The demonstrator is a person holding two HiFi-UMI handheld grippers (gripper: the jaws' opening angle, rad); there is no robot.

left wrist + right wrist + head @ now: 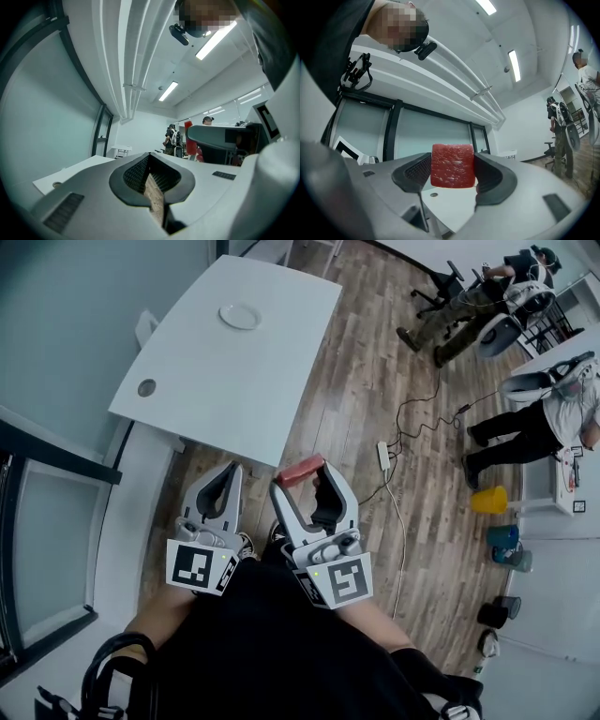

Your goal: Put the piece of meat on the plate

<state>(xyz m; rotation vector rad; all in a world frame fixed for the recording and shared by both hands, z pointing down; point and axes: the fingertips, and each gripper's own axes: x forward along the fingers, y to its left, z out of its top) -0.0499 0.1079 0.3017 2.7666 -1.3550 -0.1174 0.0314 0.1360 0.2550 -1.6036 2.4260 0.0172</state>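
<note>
Close against me, my right tool (302, 486) clamps the red piece of meat (300, 470) above the floor (375, 381), just short of the counter's (244, 381) near edge. My left tool (228, 474) is closed on nothing. Well apart, ahead and leftward, the plate (240, 316) sits by the far edge.

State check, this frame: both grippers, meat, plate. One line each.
left gripper: shut, nothing between its jaws.
right gripper: shut on the piece of meat.
piece of meat: clamped between the right gripper's jaws, up in the air, not on the plate.
plate: empty, lying flat on the white table.
</note>
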